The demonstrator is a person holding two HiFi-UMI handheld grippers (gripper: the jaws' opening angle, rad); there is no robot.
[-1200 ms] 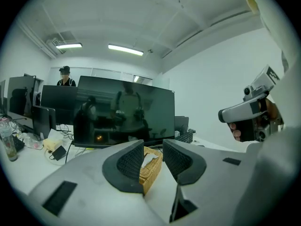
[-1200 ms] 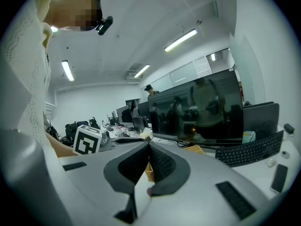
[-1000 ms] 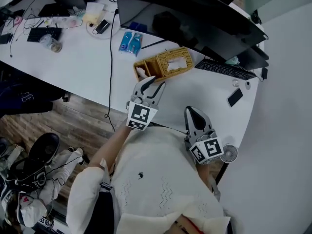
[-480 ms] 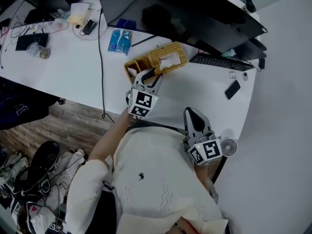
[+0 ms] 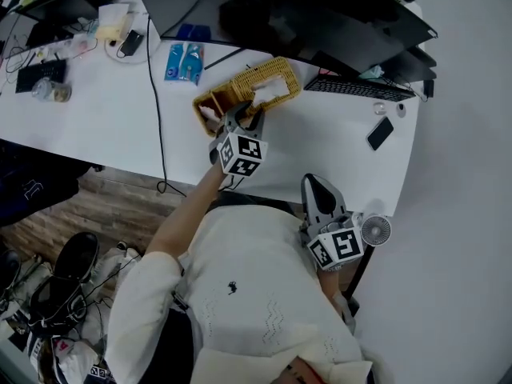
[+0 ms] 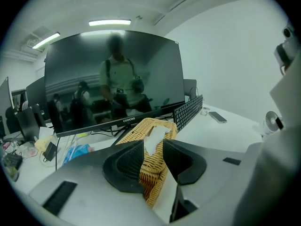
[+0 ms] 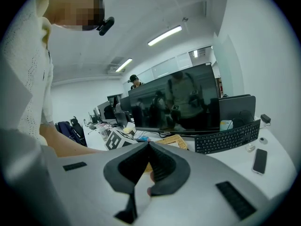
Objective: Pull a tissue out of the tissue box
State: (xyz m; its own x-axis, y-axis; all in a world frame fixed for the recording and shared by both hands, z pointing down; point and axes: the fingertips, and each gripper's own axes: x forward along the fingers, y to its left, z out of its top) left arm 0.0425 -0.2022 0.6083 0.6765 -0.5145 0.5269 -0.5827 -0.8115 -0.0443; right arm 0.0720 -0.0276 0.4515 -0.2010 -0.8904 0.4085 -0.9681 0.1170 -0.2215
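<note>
Standing at a long white desk [image 5: 104,110], a person in a white knitted top holds a gripper in each hand. A woven wicker tissue box [image 5: 236,94] lies on the desk in front of a large dark monitor [image 6: 113,79], and a white tissue [image 5: 270,91] pokes up from the slot in its top. A black keyboard [image 5: 356,89] lies to the right of the box, with a dark phone [image 5: 378,133] beyond it near the desk's right end.

The left gripper [image 5: 240,117] is stretched out over the desk and sits at the near end of the box. In the left gripper view its jaws stand a narrow way apart, and the tip of the tissue shows in the gap between them. Whether either jaw touches the tissue cannot be told.

The right gripper [image 5: 318,186] is held back close to the person's body, at the desk's near edge and well apart from the box. In the right gripper view its jaws meet at the tips with nothing between them. A small white fan [image 5: 374,230] is just beside it. A blue packet [image 5: 182,61] lies on the desk to the left of the box.
</note>
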